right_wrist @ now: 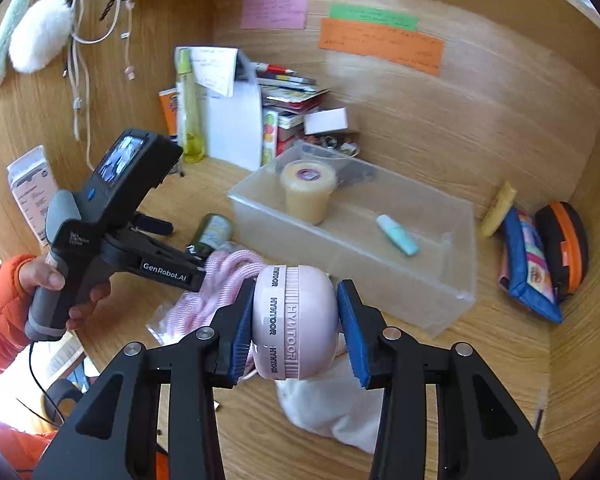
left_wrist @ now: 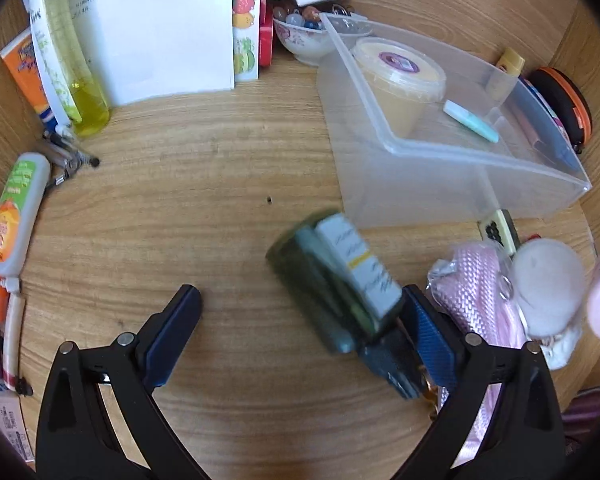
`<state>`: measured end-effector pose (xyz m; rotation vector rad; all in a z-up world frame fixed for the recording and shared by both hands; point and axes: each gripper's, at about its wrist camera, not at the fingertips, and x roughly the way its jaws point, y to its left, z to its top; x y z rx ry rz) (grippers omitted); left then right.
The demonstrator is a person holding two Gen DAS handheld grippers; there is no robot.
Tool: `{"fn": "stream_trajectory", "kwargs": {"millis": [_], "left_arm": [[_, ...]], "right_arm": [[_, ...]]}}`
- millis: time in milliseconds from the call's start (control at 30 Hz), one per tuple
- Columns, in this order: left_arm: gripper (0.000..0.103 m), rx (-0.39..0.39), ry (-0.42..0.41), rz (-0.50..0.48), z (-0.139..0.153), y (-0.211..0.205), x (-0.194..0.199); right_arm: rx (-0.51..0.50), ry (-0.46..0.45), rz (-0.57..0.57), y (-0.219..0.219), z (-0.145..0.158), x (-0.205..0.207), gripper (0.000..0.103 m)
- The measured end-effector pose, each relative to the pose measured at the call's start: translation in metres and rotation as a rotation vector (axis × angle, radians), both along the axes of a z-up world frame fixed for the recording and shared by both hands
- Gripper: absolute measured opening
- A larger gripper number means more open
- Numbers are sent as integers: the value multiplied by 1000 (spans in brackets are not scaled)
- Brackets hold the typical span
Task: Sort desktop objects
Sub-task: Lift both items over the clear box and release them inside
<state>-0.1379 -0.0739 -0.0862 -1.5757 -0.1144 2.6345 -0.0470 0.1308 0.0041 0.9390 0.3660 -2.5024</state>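
My right gripper (right_wrist: 296, 326) is shut on a pink jar (right_wrist: 294, 322) marked HYNTOOR, held above the desk in front of a clear plastic bin (right_wrist: 380, 248). The bin holds a yellow tub (right_wrist: 308, 192) and a small teal tube (right_wrist: 398, 235). My left gripper (left_wrist: 300, 312) is open wide. A dark green bottle with a white label (left_wrist: 336, 280) lies blurred against its right finger (left_wrist: 432, 332), not gripped. The left gripper also shows in the right wrist view (right_wrist: 188, 256), with the green bottle (right_wrist: 212, 234) at its tip.
A pink knitted item in plastic (left_wrist: 480, 292) and a white puff (left_wrist: 548, 284) lie right of the left gripper. Papers (left_wrist: 156, 28), a yellow bottle (left_wrist: 72, 60), tubes (left_wrist: 16, 212) and a bowl (left_wrist: 304, 40) line the back and left. Pouches (right_wrist: 532, 256) sit at the right wall.
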Motion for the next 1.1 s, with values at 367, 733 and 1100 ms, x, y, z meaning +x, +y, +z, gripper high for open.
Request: {"fn": "stream_trajectory", "kwargs": {"millis": [367, 733, 1100], "left_arm": [[76, -67, 80, -21, -2, -5, 6], [43, -80, 108, -12, 3, -11, 17], [42, -65, 179, -25, 44, -9, 23]], "right_arm": [[-18, -13, -33, 16, 1, -16, 37], [-19, -2, -36, 20, 8, -21, 37], [-33, 40, -59, 33, 28, -33, 37]]}}
